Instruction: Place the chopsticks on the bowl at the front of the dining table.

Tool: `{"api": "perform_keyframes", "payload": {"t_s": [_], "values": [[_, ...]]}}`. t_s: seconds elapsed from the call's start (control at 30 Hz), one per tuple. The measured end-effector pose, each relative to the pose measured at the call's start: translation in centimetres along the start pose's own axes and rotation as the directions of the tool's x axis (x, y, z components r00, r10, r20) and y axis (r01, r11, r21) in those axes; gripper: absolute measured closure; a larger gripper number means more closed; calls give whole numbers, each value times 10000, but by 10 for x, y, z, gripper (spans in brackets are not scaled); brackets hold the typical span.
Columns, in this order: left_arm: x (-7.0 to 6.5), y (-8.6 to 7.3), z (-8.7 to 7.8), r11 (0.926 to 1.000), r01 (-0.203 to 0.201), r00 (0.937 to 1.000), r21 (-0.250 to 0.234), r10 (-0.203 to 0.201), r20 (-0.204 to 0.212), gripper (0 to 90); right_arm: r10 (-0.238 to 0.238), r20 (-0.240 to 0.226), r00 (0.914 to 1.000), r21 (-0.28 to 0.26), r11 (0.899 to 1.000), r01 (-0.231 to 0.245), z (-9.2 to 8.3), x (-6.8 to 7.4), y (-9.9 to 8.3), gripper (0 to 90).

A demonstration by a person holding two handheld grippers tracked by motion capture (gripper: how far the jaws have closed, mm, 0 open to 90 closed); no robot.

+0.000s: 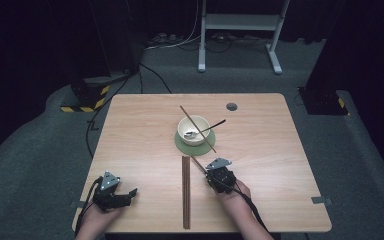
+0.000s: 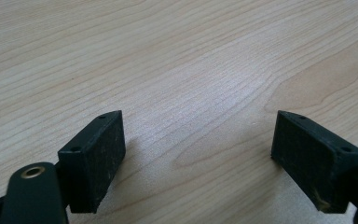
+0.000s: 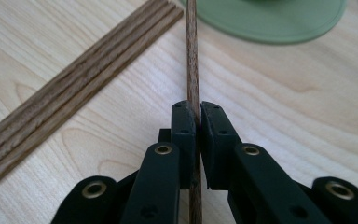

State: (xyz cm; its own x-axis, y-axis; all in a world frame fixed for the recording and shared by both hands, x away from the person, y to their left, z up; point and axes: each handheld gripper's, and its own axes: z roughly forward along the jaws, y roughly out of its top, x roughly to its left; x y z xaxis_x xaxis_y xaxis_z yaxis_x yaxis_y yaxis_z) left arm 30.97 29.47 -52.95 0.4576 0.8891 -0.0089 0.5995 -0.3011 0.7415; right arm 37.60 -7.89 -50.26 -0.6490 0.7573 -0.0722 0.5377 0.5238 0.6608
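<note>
Between the closed jaws of the right gripper (image 3: 197, 122) a thin wooden chopstick (image 3: 192, 60) is pinched near its lower end, running straight ahead from the jaws, with a flat wooden strip (image 3: 74, 79) lying on the table (image 1: 140, 145) just to their left. Beyond the jaws, the chopstick slants up across the rim of a white bowl (image 1: 194, 131) that sits on a round green mat (image 3: 279, 21) and also holds a spoon (image 1: 207, 129). At the table's near left edge the left gripper (image 2: 198, 154) has its jaws spread wide over bare wood, holding nothing.
</note>
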Motion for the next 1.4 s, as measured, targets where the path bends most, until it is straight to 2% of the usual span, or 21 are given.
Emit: {"api": "perform_keyframes", "payload": {"t_s": [0.17,0.23,0.37,0.5,0.53,0.57,0.73,0.9,1.0,1.03,1.13,1.23,1.27,1.4], "values": [[0,0,0,10000,-5,10000,0,5,-4,174,-32,104,9999,-315,9995,35,-12,0,10,849],[0,0,0,10000,-5,10000,2,5,-3,174,-242,172,9996,-509,9984,251,-19,-1,16,851],[0,0,0,10000,-5,10000,5,5,-8,174,-202,224,9995,-825,9964,220,-29,-2,28,851],[0,0,0,10000,6,10000,14,-6,-6,174,-517,337,9981,-1065,9928,551,-36,-4,40,852],[0,0,0,10000,2,10000,17,-2,-10,174,-396,341,9986,-1111,9929,432,-37,-3,42,852],[0,0,0,10000,3,10000,18,-3,-11,174,-536,321,9980,-1174,9914,571,-38,-4,45,853],[0,0,0,10000,-5,10000,18,5,-3,174,-662,393,9970,-1333,9885,709,-41,-4,57,853],[0,0,0,10000,-6,10000,16,6,6,174,-828,528,9952,-1547,9838,901,-44,-5,77,853],[0,0,0,10000,-7,10000,16,7,0,174,-663,499,9966,-1583,9847,734,-44,-7,86,852],[0,0,0,10000,-7,10000,16,7,-1,174,-747,526,9958,-1649,9829,824,-43,-8,89,852],[-1,0,0,10000,78,10000,-52,-78,-2,174,-667,330,9972,-1717,9826,714,-42,-10,98,852],[0,0,0,10000,-11,10000,19,11,1,174,-772,470,9959,-1762,9807,843,-42,-10,109,852],[0,0,0,10000,-9,10000,21,9,1,174,-667,439,9968,-1791,9811,735,-43,-10,113,853],[0,0,0,10000,-3,10000,14,3,1,174,-715,505,9962,-1854,9794,797,-40,-10,125,852]]}}
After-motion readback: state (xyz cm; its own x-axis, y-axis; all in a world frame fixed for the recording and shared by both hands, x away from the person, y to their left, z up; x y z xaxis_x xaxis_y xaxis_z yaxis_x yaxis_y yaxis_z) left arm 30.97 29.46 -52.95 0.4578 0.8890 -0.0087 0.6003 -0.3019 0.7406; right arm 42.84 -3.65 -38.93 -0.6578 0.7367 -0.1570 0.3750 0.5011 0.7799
